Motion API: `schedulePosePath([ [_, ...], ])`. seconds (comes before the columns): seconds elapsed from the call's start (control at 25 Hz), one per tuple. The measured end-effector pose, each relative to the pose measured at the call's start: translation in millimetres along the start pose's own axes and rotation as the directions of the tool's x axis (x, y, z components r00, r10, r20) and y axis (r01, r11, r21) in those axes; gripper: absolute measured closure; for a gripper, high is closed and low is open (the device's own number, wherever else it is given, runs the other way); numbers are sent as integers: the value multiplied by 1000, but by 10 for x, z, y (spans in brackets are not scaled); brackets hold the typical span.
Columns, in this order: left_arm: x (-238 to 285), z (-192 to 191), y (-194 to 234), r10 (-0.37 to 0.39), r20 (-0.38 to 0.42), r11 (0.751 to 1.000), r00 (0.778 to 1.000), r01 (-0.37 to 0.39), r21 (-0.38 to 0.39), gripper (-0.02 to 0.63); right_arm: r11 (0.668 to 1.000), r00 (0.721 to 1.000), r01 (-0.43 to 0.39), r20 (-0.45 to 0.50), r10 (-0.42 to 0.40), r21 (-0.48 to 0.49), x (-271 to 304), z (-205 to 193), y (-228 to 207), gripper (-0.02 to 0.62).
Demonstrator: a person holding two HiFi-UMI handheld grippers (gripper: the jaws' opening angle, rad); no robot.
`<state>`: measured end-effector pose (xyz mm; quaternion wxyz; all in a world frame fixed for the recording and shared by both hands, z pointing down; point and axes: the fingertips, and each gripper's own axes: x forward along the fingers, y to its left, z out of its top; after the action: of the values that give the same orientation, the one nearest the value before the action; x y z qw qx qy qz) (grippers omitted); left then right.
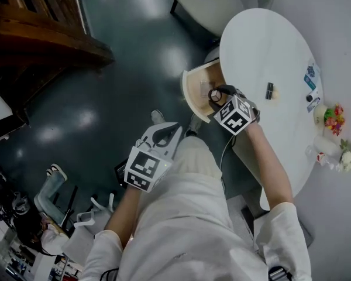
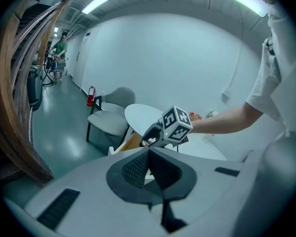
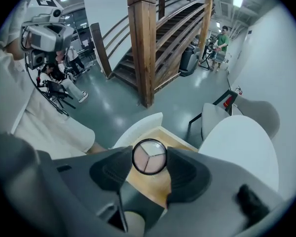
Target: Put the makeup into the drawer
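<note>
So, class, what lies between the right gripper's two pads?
A round compact, clamped above the open drawer; the right gripper view shows it.

Grey chair beside round white table; wooden staircase; flowers on table edge

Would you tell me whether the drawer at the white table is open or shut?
Open: the drawer stands pulled out from the table, its wooden inside showing beneath the compact that the right gripper holds.

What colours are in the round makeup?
The round makeup has pink, white and beige wedges, black rim; right gripper view.
</note>
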<state>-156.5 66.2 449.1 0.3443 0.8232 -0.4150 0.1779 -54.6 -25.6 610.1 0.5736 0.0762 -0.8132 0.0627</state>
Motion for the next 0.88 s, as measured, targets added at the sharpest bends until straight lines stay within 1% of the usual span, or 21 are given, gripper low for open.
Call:
schedulePosePath([
  [0.28,-29,-111,219,-41,-24,998,999,41,37,598,993,997,62,-43,-58,95,639,13,28,372],
  [0.44,-8,-253,358,-63,-58,997,996,66,46,597,991,996,62,-65,-54,122,1032,15,2,373],
  [0.64,38,-425,511,-69,-82,997,994,71,28,597,988,995,65,-88,-53,140,1518,-147,-196,372],
  [0.88,48,-615,660,-66,-141,997,988,70,25,597,982,994,76,-86,-62,170,2025,-260,-390,371],
])
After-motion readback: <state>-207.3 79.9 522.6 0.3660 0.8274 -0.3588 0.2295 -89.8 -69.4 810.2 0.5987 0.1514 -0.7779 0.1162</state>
